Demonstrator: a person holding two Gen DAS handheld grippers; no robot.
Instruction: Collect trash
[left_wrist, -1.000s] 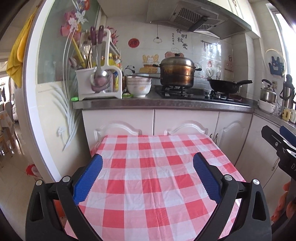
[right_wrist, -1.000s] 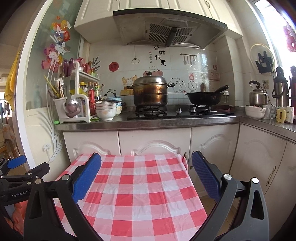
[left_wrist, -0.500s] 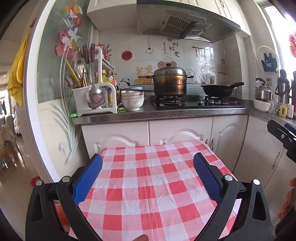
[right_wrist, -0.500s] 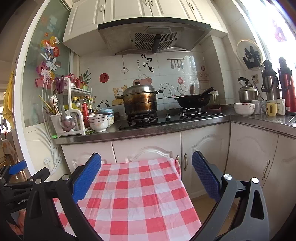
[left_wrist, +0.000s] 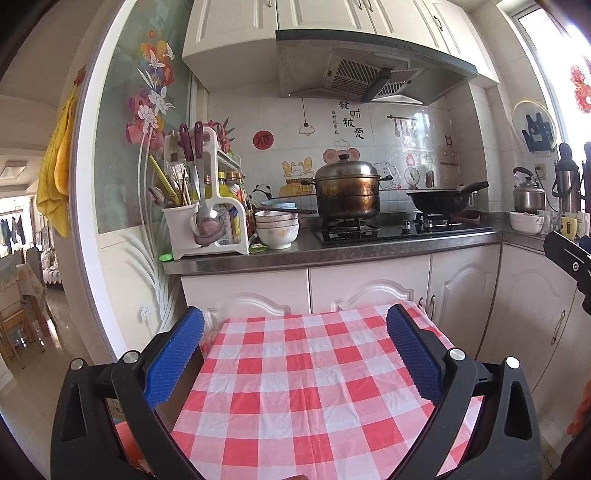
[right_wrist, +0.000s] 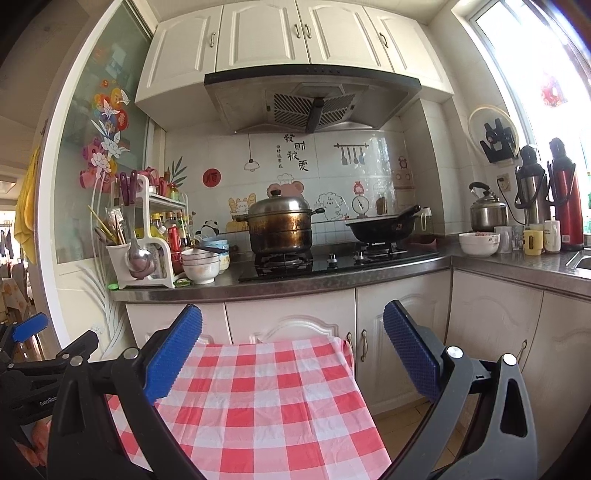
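Observation:
No trash shows on the red-and-white checked tablecloth (left_wrist: 314, 387) below me. A small green wrapper (left_wrist: 258, 248) lies on the steel counter beside the stacked bowls (left_wrist: 277, 227); it shows in the right wrist view too (right_wrist: 182, 283). My left gripper (left_wrist: 295, 354) hangs open above the cloth with nothing between its blue pads. My right gripper (right_wrist: 293, 354) is open as well, over the table's far right corner. In the right wrist view the left gripper's side (right_wrist: 33, 354) shows at the left edge.
Steel counter (right_wrist: 295, 284) ahead carries a utensil rack (left_wrist: 199, 206), a lidded pot (left_wrist: 347, 192) and wok (left_wrist: 443, 197) on the hob, a kettle (right_wrist: 487, 210), flasks and cups at right. White cabinets (left_wrist: 369, 291) stand right behind the table. A doorway opens at left.
Both grippers have tilted up and pulled back: the counter and hood sit lower in view, and less of the cloth shows. Both stay open.

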